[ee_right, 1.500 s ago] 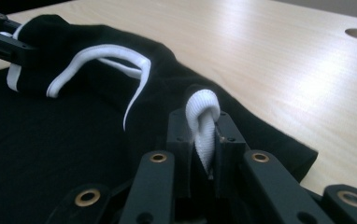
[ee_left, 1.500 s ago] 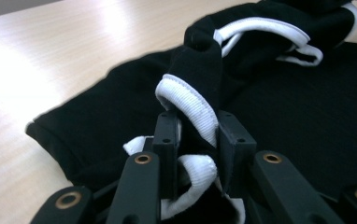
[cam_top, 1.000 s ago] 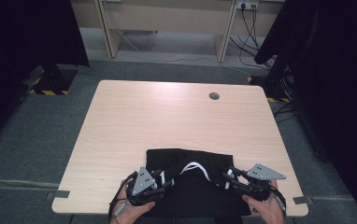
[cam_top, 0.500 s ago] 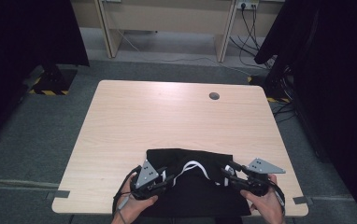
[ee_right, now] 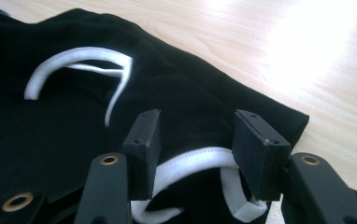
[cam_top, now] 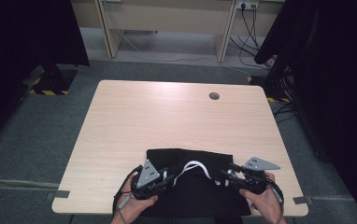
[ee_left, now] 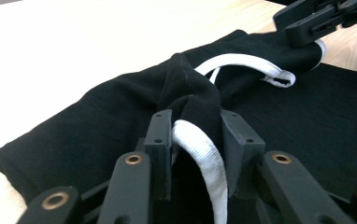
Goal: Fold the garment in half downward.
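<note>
L gripper (ee_left: 193, 140) pinching black garment (ee_left: 307, 116), wood table (cam_top: 167, 116)

Light wooden table (cam_top: 167, 121) on grey carpet floor (cam_top: 36, 140), black curtains (cam_top: 22, 37) either side, desk legs behind.

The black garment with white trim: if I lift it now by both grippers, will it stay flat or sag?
Likely sag: the black garment already bunches into a soft peak between the left gripper jaws. Its white trim curls loosely by the right gripper, so it may slide. Probably light.
</note>
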Demonstrator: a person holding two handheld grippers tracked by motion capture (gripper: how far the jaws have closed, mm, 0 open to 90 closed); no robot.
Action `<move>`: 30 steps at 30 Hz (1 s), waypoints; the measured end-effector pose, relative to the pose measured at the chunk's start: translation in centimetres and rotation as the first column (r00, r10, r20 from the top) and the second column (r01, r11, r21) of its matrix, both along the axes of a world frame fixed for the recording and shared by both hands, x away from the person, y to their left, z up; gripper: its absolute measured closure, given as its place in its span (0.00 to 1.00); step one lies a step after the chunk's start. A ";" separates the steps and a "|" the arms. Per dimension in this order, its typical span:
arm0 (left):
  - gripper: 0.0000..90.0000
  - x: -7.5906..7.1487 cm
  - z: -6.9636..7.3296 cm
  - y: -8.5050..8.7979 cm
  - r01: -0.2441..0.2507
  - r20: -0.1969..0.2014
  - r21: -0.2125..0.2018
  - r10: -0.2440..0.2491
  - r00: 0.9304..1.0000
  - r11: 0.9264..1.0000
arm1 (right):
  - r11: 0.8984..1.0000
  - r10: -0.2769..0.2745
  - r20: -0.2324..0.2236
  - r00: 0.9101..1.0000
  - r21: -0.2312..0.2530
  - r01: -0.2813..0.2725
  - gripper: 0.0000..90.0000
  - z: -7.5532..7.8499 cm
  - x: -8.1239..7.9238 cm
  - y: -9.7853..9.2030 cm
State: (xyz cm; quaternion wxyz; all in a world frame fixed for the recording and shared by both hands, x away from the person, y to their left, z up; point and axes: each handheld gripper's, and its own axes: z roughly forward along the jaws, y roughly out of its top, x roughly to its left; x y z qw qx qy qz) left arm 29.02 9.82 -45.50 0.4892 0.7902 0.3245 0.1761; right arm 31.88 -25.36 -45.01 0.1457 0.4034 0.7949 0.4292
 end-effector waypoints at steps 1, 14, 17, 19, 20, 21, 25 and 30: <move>0.75 0.0 0.0 0.0 0.001 0.001 0.002 -0.001 1.000 1.000 | 1.000 -0.003 -0.011 1.000 0.006 0.003 0.57 -0.1 0.4 -0.1; 0.81 0.0 0.1 0.2 0.015 0.008 0.009 -0.015 1.000 1.000 | 0.995 0.057 -0.126 0.990 -0.068 -0.066 0.73 -0.9 4.0 0.9; 0.86 0.1 0.1 0.4 0.024 -0.005 -0.006 -0.024 1.000 1.000 | 0.992 0.088 -0.117 0.989 -0.075 -0.097 0.88 -1.0 3.8 0.9; 0.88 0.0 0.2 0.5 0.021 0.000 -0.008 -0.021 1.000 1.000 | 0.990 0.105 -0.095 0.990 -0.079 -0.113 0.92 -0.5 3.3 0.8; 0.90 0.0 0.3 0.6 0.020 0.002 -0.012 -0.020 1.000 1.000 | 0.990 0.115 -0.077 0.990 -0.076 -0.121 0.93 -0.1 3.0 0.7; 0.90 -0.1 0.5 0.6 0.022 0.004 -0.014 -0.022 1.000 1.000 | 0.989 0.125 -0.064 0.990 -0.077 -0.129 0.93 0.2 2.6 0.6; 0.91 -0.7 1.0 1.0 0.033 0.009 -0.015 -0.033 0.999 0.999 | 0.985 0.155 -0.021 0.988 -0.080 -0.156 0.94 1.7 0.8 0.3; 0.91 -1.9 1.0 1.7 0.050 -0.002 -0.025 -0.050 0.999 0.998 | 0.982 0.172 0.018 0.985 -0.084 -0.170 0.94 2.5 -1.8 -0.1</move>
